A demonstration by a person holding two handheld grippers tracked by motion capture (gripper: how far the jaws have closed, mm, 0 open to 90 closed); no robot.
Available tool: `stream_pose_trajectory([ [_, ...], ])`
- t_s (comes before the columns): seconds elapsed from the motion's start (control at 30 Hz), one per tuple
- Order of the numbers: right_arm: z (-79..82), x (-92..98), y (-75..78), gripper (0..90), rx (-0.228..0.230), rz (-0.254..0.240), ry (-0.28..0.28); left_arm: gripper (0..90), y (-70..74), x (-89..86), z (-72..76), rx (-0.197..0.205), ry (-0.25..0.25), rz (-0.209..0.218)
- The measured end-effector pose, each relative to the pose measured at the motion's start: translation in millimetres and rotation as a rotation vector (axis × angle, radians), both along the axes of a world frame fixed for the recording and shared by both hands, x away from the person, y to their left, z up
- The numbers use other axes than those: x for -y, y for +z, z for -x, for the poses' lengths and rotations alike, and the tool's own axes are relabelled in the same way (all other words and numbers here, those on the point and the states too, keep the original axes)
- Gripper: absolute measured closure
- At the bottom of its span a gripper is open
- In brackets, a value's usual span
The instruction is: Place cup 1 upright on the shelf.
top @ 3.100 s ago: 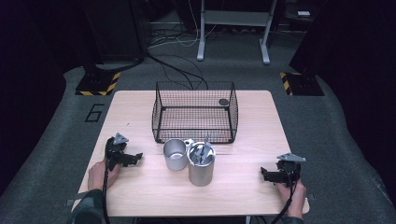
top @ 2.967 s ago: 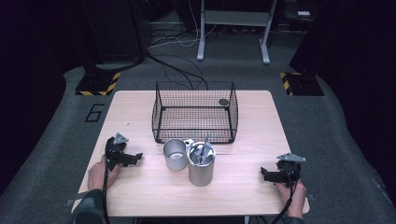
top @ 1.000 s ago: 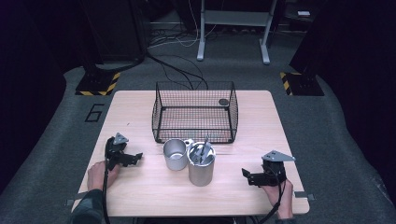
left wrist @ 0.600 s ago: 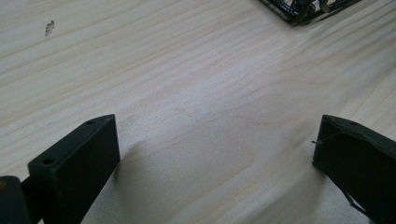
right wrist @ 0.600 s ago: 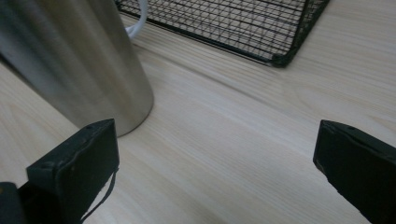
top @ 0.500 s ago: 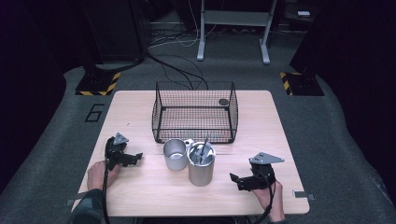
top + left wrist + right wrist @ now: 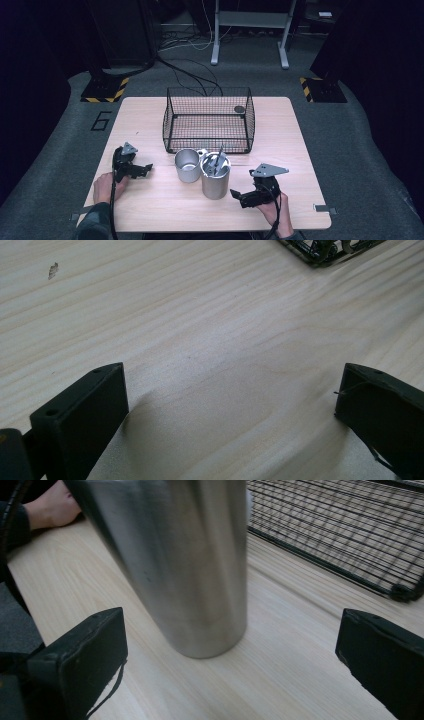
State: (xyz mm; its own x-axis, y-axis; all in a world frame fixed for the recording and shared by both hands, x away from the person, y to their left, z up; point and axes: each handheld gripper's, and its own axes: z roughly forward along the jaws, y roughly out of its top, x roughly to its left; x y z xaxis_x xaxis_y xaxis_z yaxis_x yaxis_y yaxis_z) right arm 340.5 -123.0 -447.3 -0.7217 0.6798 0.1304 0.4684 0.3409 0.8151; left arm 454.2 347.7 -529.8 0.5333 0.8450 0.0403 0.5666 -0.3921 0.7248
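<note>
A tall steel cup (image 7: 215, 180) holding several metal utensils (image 7: 216, 161) stands at the table's middle front. A shorter steel mug (image 7: 187, 165) touches its left side. My right gripper (image 7: 239, 196) is open just right of the tall cup, jaws pointing left at it. In the right gripper view the tall cup (image 7: 185, 565) stands close ahead, in line with the gap of the open right gripper (image 7: 232, 645). My left gripper (image 7: 145, 169) rests open on the wood, left of the mug. Bare wood lies between the jaws of the left gripper (image 7: 232, 395).
A black wire basket (image 7: 208, 120) stands behind the cups, with a small dark round thing (image 7: 239, 109) in its back right corner. The basket's wire wall (image 7: 345, 535) is close behind the cup. The wooden table (image 7: 150, 125) has bare wood on both sides.
My right gripper has moved left along the table's front, from near the right edge to just beside the tall cup. The left gripper has stayed in place.
</note>
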Motion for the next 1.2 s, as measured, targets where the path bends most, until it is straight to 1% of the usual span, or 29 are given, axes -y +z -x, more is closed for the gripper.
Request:
stream_pose_trajectory([
  [0.03, -0.4, -2.7, 0.8, 0.0, 0.008, 0.000, 0.007, 0.3, -0.1, 0.1, 0.0, 0.000, 0.001, 0.001],
  [0.1, -1.3, -8.3, 2.6, 0.0, 0.005, -0.005, 0.017, 0.3, 0.0, 0.1, 0.1, 0.000, 0.002, 0.000],
  [0.3, -6.0, -27.5, 6.9, 0.0, 0.019, 0.000, 0.057, 0.3, 0.1, 0.0, 0.1, -0.001, 0.002, -0.001],
  [0.43, -9.4, -37.3, 7.3, 0.0, 0.018, -0.008, 0.066, 0.3, 0.0, 0.0, 0.1, 0.000, 0.002, 0.000],
  [0.53, -12.2, -43.0, 8.5, 0.0, 0.029, 0.003, 0.079, 0.3, 0.0, -0.1, 0.0, 0.000, 0.000, 0.001],
  [0.6, -13.2, -46.2, 9.7, 0.0, 0.029, 0.004, 0.081, 0.3, 0.0, 0.0, 0.1, 0.000, 0.001, 0.001],
  [0.63, -13.8, -48.1, 10.3, 0.0, 0.024, 0.003, 0.073, 0.3, 0.1, 0.0, 0.1, -0.001, 0.001, -0.001],
  [0.67, -15.1, -49.0, 10.8, 0.0, 0.029, 0.007, 0.082, 0.3, 0.0, 0.0, 0.0, 0.000, 0.002, 0.000],
  [0.73, -15.6, -50.6, 11.5, 0.0, 0.034, 0.006, 0.078, 0.3, 0.1, 0.0, 0.1, -0.001, 0.002, -0.001],
  [0.8, -17.4, -54.9, 13.2, 0.0, 0.046, 0.013, 0.062, 0.3, 0.1, -0.1, 0.1, -0.001, 0.000, -0.001],
  [0.83, -18.1, -56.5, 13.2, 0.0, 0.042, 0.006, 0.055, 0.3, 0.0, -0.1, 0.0, 0.000, 0.000, 0.000],
  [0.87, -19.4, -57.1, 13.2, 0.0, 0.039, 0.005, 0.063, 0.3, 0.0, -0.1, 0.0, 0.000, 0.000, 0.000],
  [0.97, -22.3, -59.4, 12.6, 0.0, 0.043, -0.003, 0.063, 0.3, 0.0, 0.0, 0.0, 0.000, 0.001, 0.001],
  [1.0, -24.0, -60.0, 12.4, 0.0, 0.048, -0.003, 0.071, 0.3, -0.1, 0.1, 0.0, -0.001, 0.001, 0.003],
  [1.03, -26.2, -62.5, 11.9, 0.0, 0.045, -0.011, 0.065, 0.3, 0.0, 0.0, 0.1, 0.000, 0.002, 0.001],
  [1.1, -27.0, -63.5, 11.7, 0.0, 0.046, -0.010, 0.060, 0.3, 0.0, 0.0, 0.0, 0.000, 0.001, 0.001],
  [1.13, -28.3, -64.2, 11.4, 0.0, 0.052, -0.013, 0.065, 0.3, 0.0, -0.1, 0.0, 0.000, 0.001, 0.001],
  [1.2, -29.1, -67.7, 10.7, 0.0, 0.055, -0.024, 0.058, 0.3, 0.0, -0.1, 0.0, 0.000, 0.001, 0.000],
])
